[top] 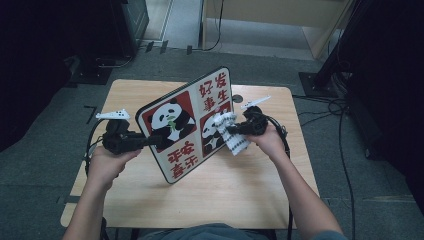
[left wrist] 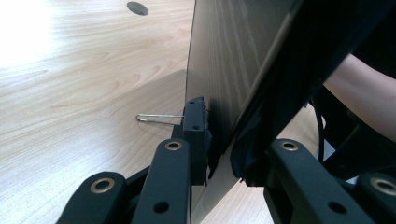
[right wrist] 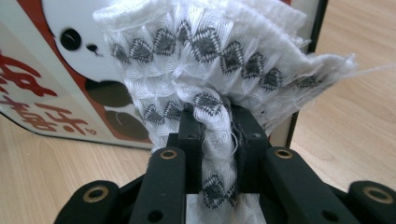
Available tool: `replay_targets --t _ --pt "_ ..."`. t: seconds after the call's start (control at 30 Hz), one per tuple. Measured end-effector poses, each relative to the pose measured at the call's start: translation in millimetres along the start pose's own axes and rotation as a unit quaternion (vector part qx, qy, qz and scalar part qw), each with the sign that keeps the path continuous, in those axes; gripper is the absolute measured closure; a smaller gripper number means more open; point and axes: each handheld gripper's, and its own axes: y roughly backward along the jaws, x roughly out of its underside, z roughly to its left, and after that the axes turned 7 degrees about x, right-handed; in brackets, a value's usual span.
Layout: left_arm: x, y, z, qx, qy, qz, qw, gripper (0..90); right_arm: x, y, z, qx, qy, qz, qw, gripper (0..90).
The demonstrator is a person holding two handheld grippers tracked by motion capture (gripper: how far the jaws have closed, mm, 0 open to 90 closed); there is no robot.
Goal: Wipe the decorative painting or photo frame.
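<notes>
board (top: 186,125) is being clamped at its edge by left gripper (left wrist: 219,154); cloth (right wrist: 210,70) is being pinched by right gripper (right wrist: 217,140). risk: wiping pressure twisting board out of the edge grip.

tongs (right wrist: 218,140) pinching patterned cloth (right wrist: 210,60), panda board (right wrist: 60,79)

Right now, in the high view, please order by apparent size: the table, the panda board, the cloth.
1. table, largest.
2. panda board, held tilted above the table, so nearer the camera; still clearly smaller.
3. cloth, smallest.
</notes>
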Motion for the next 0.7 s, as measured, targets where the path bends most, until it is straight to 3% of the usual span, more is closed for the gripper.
replay_targets --t 0.5,0.7 --pt "-0.1 0.0 -0.3 0.001 -0.004 0.002 1.0 76.8 16.5 -17.7 -3.9 -0.004 -0.008 0.019 0.9998 76.6" --pt "0.1 -0.3 -0.5 0.0 -0.005 0.003 1.0 76.8 21.7 -23.3 -4.4 -0.006 -0.026 0.029 0.9992 76.6"
